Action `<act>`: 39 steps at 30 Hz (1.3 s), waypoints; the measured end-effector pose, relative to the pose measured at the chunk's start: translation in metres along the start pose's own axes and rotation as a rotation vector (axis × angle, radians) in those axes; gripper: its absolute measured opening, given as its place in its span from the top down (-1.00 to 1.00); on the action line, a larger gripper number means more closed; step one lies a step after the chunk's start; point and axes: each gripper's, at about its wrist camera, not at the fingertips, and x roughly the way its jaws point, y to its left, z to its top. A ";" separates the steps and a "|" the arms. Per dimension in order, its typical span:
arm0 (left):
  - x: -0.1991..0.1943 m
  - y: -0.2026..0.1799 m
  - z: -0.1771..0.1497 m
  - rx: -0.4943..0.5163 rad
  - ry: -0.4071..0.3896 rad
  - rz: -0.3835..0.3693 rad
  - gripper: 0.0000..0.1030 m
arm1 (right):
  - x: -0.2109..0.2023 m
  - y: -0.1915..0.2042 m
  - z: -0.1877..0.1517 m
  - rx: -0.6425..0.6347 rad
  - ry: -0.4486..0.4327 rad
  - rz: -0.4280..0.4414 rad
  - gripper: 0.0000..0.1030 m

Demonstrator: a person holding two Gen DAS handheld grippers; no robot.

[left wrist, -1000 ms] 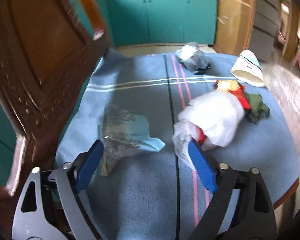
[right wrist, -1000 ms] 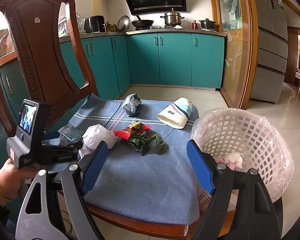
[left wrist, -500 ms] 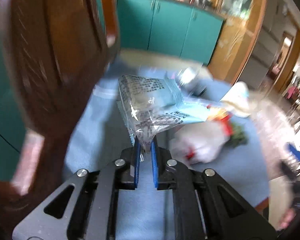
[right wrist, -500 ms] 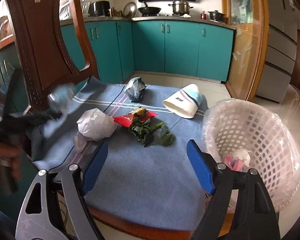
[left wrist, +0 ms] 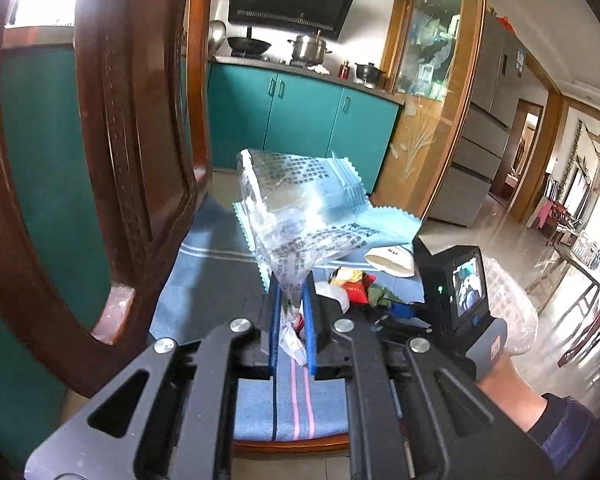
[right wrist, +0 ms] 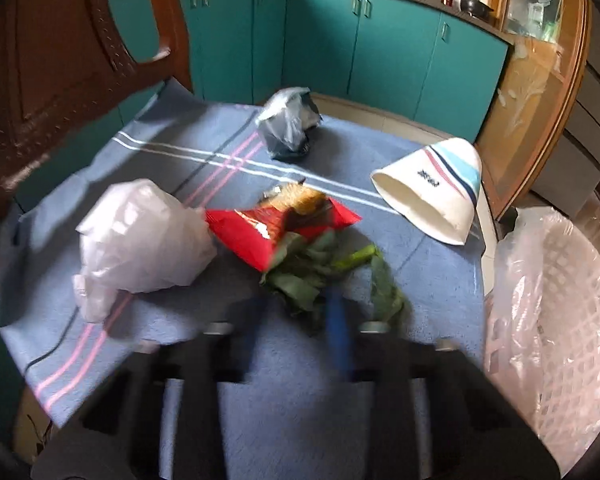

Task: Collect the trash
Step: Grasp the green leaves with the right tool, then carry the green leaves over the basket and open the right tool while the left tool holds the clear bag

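My left gripper (left wrist: 291,300) is shut on a clear and light-blue plastic wrapper (left wrist: 304,216) and holds it up above the blue cloth (left wrist: 204,280). My right gripper (right wrist: 296,312) is blurred and low over the green leaves (right wrist: 312,276); its jaws are close together around them. On the cloth (right wrist: 180,152) lie a white plastic bag (right wrist: 144,236), a red snack packet (right wrist: 268,228), a grey bag (right wrist: 288,124) and a tipped white paper cup (right wrist: 432,192). The white mesh basket (right wrist: 556,320) with a plastic liner stands at the right.
A dark wooden chair back (left wrist: 112,152) stands close on the left, also seen in the right wrist view (right wrist: 56,52). Teal kitchen cabinets (right wrist: 340,40) lie beyond the table. The right hand-held device (left wrist: 460,284) shows in the left wrist view.
My left gripper shut on the wrapper and lifted it off the cloth. My right gripper moved forward and down to the green leaves and narrowed its jaws.
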 end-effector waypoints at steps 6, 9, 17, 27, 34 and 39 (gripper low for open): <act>0.014 0.004 0.003 -0.008 0.020 -0.009 0.78 | -0.036 -0.016 -0.006 0.055 -0.056 0.025 0.75; 0.016 -0.001 0.005 0.001 0.025 -0.027 0.78 | -0.079 -0.034 -0.013 0.133 -0.116 0.105 0.75; 0.025 -0.012 0.001 0.029 0.064 -0.076 0.77 | -0.150 -0.051 -0.027 0.228 -0.265 0.241 0.75; 0.041 -0.026 -0.012 0.061 0.132 -0.086 0.77 | -0.140 -0.038 -0.028 0.205 -0.237 0.255 0.75; 0.042 -0.031 -0.012 0.070 0.140 -0.081 0.76 | -0.138 -0.037 -0.030 0.198 -0.229 0.252 0.75; 0.045 -0.035 -0.012 0.073 0.144 -0.077 0.76 | -0.138 -0.037 -0.030 0.197 -0.228 0.250 0.75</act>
